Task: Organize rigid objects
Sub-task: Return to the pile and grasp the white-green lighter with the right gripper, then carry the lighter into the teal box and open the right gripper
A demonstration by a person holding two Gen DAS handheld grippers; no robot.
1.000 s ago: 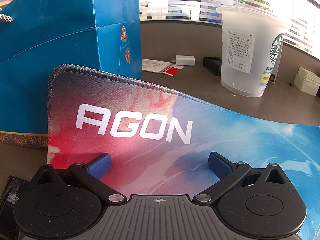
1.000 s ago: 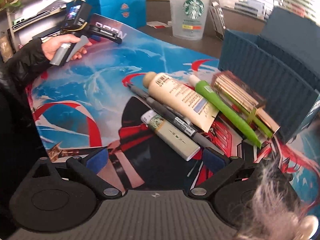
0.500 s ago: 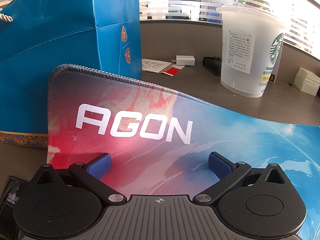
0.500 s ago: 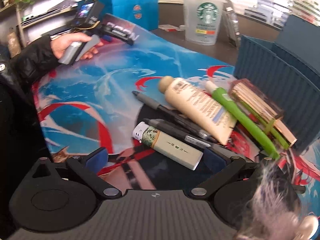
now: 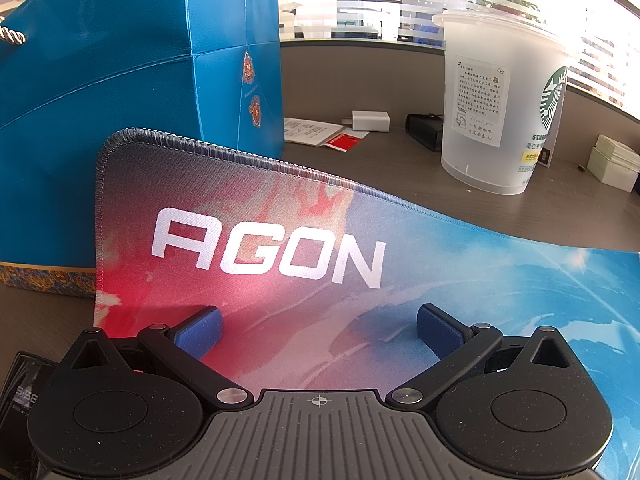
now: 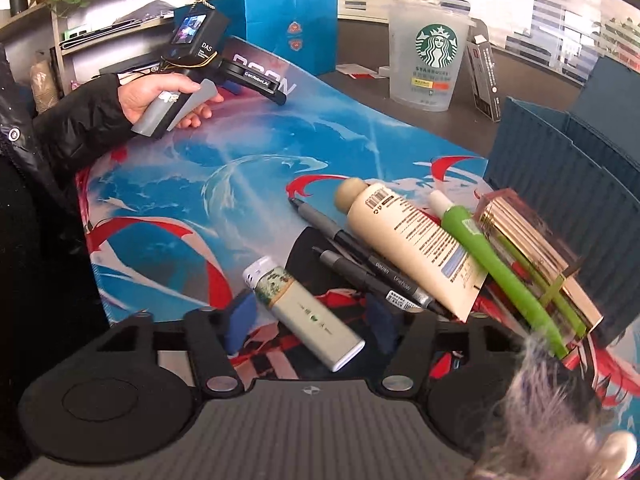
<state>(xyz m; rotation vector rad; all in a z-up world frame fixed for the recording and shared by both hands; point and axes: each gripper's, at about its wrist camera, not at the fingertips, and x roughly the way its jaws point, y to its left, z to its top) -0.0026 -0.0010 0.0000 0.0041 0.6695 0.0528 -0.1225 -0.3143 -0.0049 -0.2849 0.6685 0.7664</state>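
Observation:
A white lighter (image 6: 304,312) with a green picture lies slantwise on the colourful mat (image 6: 240,168), between the blue pads of my right gripper (image 6: 310,320). Its jaws are closing and both pads still stand a little clear of the lighter. Just right of it lie two dark pens (image 6: 360,264), a cream tube (image 6: 408,244), a green pen (image 6: 496,268) and a gold box (image 6: 532,256), piled against a dark blue ribbed bin (image 6: 560,184). My left gripper (image 5: 318,328) hovers open over the mat's AGON corner (image 5: 264,256), holding nothing.
A frosted Starbucks cup (image 5: 492,120) and a blue gift bag (image 5: 120,100) stand behind the mat. A charger (image 5: 370,121), papers and a small black box lie by the wall. A hand in a black sleeve (image 6: 80,120) holds the left gripper. Grey fur (image 6: 552,400) covers the lower right corner.
My right gripper's jaws have narrowed from wide open, and it has shifted so that the lighter now lies between the pads. The left gripper has not moved.

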